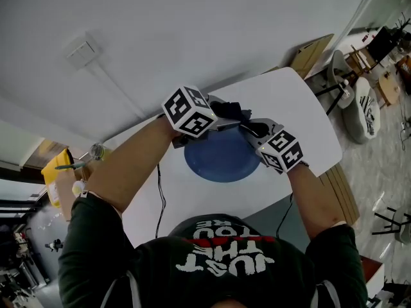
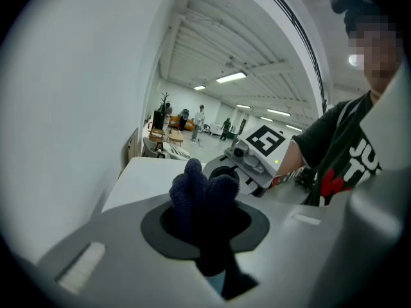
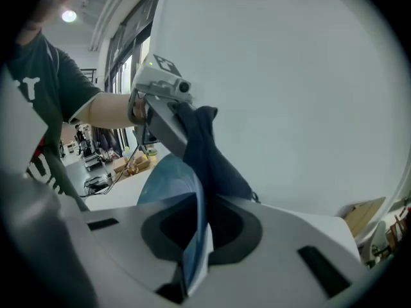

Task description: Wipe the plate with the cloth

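Our left gripper [image 1: 221, 122] is squeezed shut on the dark blue cloth [image 1: 232, 111]. The cloth is bunched up in a fat lump between its jaws. Our right gripper [image 1: 253, 132] is pinched on the thin edge of the blue plate [image 1: 218, 162]. It holds the rim at about 2 o'clock, seen from the head view.

The plate is over the white table [image 1: 308, 127], right in front of us. From the right gripper's own view, the plate looks tipped up on its edge.

The cloth sits at the plate's far rim, at about 12 o'clock. From the right gripper, it is at about 10 o'clock and very near. It hangs just beside the plate's face. We cannot tell if it touches yet.

We think the left hand must do the wiping. The cloth needs to come toward us, to 6 o'clock, across the blue face, while the right hand keeps the plate steady.
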Demonstrator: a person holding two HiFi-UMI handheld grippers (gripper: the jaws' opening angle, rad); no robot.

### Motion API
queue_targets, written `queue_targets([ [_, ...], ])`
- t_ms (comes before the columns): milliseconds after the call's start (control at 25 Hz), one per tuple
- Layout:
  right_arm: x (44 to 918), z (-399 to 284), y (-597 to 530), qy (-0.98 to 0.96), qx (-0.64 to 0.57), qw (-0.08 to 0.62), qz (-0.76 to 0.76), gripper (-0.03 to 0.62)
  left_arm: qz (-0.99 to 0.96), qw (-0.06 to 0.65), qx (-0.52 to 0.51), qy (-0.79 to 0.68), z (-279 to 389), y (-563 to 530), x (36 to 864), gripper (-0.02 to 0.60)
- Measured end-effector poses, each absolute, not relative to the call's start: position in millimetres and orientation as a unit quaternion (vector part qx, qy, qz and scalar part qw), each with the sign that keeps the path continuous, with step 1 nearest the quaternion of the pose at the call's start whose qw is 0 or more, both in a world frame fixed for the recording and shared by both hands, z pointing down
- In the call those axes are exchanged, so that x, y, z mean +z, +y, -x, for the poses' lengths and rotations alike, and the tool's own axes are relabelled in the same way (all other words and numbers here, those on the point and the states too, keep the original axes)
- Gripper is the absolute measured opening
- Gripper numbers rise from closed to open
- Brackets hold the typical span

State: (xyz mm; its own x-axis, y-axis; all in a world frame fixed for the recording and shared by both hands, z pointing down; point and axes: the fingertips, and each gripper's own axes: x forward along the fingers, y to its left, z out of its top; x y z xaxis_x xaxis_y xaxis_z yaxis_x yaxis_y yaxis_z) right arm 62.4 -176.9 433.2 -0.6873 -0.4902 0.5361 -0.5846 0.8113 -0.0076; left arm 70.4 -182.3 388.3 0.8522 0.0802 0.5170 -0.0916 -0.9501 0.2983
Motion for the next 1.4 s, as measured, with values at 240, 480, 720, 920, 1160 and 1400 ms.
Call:
queue_targets([
  [240, 441, -62, -177, -0.912, 0.1, 0.264, -0.296, 0.017, -0.949, 0.11, 0.296, -0.016, -79, -178, 398, 0.066],
  [480, 429, -92, -200, -0.907, 0.163, 0.184, -0.343, 0.017, -0.97, 0.094, 0.183, -0.127, -45, -223, 340, 0.066],
  [720, 410, -158, -218, -0.882, 0.264, 0.026, -0.39, 0.017, -0.961, 0.139, 0.058, -0.23, 47, -258, 296, 0.066],
  [920, 390, -192, -212, -0.868, 0.31, -0.123, -0.368, 0.017, -0.944, 0.23, -0.034, -0.232, 90, -250, 312, 0.066],
  [1160, 372, -192, -199, -0.862, 0.333, -0.273, -0.269, 0.017, -0.942, 0.279, -0.086, -0.165, 70, -217, 314, 0.066],
  [1400, 363, -182, -183, -0.821, 0.359, -0.427, -0.123, 0.017, -0.958, 0.249, -0.117, -0.08, 20, -189, 274, 0.066],
])
